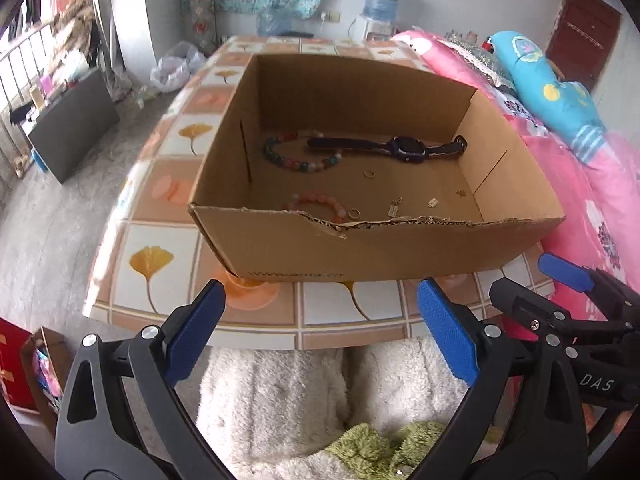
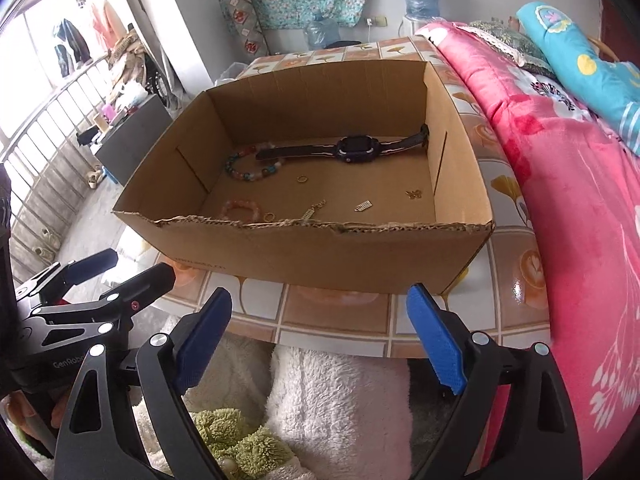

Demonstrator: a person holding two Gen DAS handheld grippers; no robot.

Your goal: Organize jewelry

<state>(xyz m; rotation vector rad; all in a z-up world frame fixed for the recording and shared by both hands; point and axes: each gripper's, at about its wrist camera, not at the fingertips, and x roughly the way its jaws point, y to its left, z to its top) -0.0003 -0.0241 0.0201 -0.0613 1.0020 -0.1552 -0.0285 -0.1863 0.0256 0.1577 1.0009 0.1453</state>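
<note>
Jewelry lies inside the cardboard box on the tiled table: watch, bead bracelets, rings. We hold left gripper and right gripper spread wide, empty, short of the box.

The box's torn front wall hides half our pink bead bracelet, and those tiny charms stay too small to identify.
</note>
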